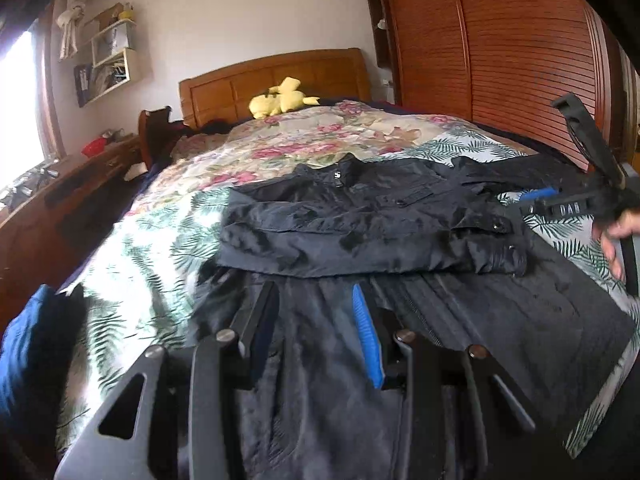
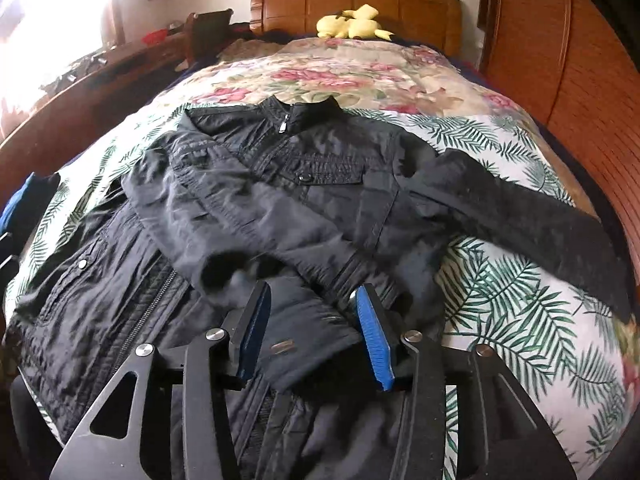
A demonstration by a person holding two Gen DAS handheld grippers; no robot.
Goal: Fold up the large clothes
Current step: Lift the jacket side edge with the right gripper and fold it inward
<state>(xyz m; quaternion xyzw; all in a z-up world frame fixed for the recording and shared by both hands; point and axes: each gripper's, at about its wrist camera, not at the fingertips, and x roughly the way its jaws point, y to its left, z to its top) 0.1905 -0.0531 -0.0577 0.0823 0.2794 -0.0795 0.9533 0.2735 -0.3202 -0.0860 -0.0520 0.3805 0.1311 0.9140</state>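
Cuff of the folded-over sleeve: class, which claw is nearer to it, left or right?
Right. The right claw sits open around the cuff, with a pad on either side. The left claw hovers over the jacket's lower front, away from the cuff.

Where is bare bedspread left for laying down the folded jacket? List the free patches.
Free: the floral stretch between the jacket's collar and the yellow plush toy; the palm-print patch below the outstretched sleeve, right of the right tool. Crowded: the near left, filled by the black jacket and a blue garment at the edge.
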